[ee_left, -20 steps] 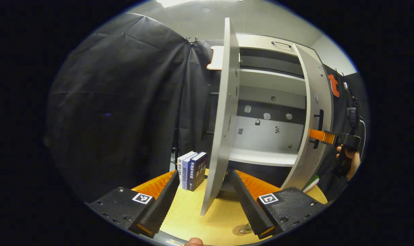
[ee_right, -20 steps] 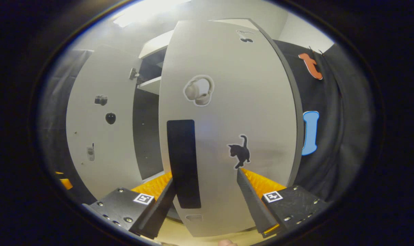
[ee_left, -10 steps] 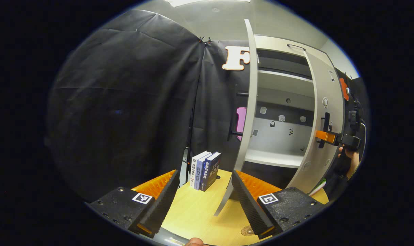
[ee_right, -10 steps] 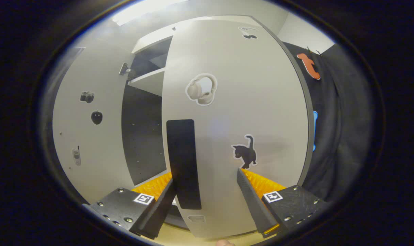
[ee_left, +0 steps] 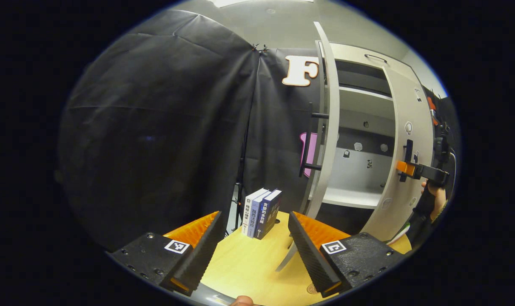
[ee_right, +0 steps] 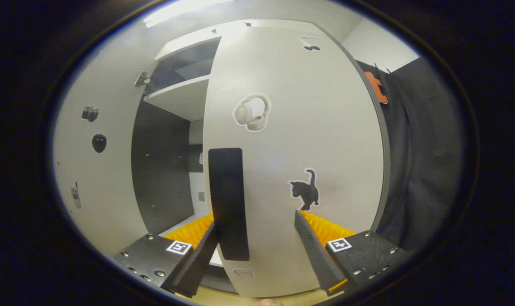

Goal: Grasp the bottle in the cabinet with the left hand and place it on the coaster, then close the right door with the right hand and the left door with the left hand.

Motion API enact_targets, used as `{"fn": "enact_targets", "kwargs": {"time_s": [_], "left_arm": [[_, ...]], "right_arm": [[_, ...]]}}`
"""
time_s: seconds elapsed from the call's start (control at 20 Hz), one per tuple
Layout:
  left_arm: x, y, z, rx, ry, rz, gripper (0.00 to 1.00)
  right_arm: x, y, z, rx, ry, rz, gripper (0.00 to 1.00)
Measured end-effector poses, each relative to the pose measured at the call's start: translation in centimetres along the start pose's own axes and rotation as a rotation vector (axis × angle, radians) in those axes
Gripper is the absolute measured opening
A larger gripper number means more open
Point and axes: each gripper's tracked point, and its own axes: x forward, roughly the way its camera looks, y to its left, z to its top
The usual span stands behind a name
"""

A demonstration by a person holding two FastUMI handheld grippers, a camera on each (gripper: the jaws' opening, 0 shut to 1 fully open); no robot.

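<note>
In the left gripper view my left gripper (ee_left: 255, 250) is open over the yellow table, with nothing between its fingers. The white left door (ee_left: 328, 127) stands edge-on just beyond its right finger, black handle (ee_left: 308, 144) on the outer face. The right door (ee_left: 410, 140) is partly swung in, with my right gripper (ee_left: 414, 169) and a hand against it. In the right gripper view my right gripper (ee_right: 257, 250) is open against the right door (ee_right: 300, 140), its black handle (ee_right: 227, 204) beside the left finger. A sliver of the coaster (ee_left: 311, 289) shows; the bottle is hidden.
Three books (ee_left: 261, 208) stand upright on the wooden table (ee_left: 244, 263) left of the cabinet. The cabinet's shelves (ee_left: 351, 197) are bare. The left door's inner face (ee_right: 95, 170), carrying small stickers, is at the left of the right gripper view. Black cloth hangs behind.
The right door has swung further towards the cabinet under my right gripper. My left gripper has shifted left, so the left door's edge now lies right of its fingers.
</note>
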Motion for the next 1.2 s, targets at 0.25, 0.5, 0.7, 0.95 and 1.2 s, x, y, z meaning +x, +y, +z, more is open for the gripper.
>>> {"fn": "enact_targets", "kwargs": {"time_s": [0.25, 0.5, 0.7, 0.95, 1.2], "left_arm": [[1.2, 0.4, 0.7, -0.007, 0.000, -0.021, 0.94], [3.3, -0.5, 2.4, -0.015, -0.011, -0.086, 0.94], [4.8, -1.7, 3.8, -0.014, -0.035, -0.150, 0.96], [5.9, -3.4, 5.2, -0.010, -0.068, -0.235, 0.97], [6.6, -5.2, 5.8, 0.007, -0.081, -0.291, 0.97]], "right_arm": [[0.3, 0.0, -0.1, -0.003, -0.006, -0.037, 1.00], [0.3, 0.0, -0.2, -0.004, 0.004, -0.059, 1.00], [0.4, 0.0, -0.2, -0.007, 0.003, -0.066, 1.00], [0.2, 0.2, -0.3, -0.017, 0.020, -0.045, 1.00], [-2.3, 0.2, -0.1, 0.032, 0.033, 0.002, 1.00]]}}
